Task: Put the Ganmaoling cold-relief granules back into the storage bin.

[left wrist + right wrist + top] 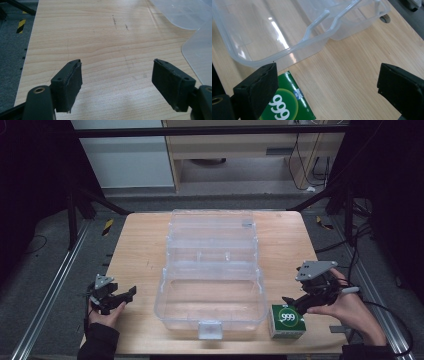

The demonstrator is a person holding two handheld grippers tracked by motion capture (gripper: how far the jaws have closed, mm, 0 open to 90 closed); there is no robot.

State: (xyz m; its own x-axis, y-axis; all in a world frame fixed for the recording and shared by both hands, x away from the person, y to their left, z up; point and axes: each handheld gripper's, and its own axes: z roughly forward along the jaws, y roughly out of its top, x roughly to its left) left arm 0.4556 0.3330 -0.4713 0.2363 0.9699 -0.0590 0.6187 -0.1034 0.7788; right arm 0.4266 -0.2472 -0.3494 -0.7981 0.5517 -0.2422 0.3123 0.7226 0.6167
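Note:
A clear plastic storage box (pixel 212 275) stands open in the middle of the wooden table (pixel 140 245), its lid folded back toward the far side. A green and white carton marked 999 (pixel 287 321) lies by the box's near right corner, and its green top (pixel 287 105) appears beside one jaw in the right gripper view. My right gripper (pixel 300 302) hovers just above and right of the carton, open, nothing between its pads. My left gripper (pixel 122 296) is held low at the table's near left, open over bare wood (pixel 117 75).
The box's rim and handle (pixel 319 27) lie close ahead of the right gripper. The box's clear edge (pixel 197 55) shows to the right of the left gripper. Metal rails flank the table, and a cabinet and cables stand beyond its far edge.

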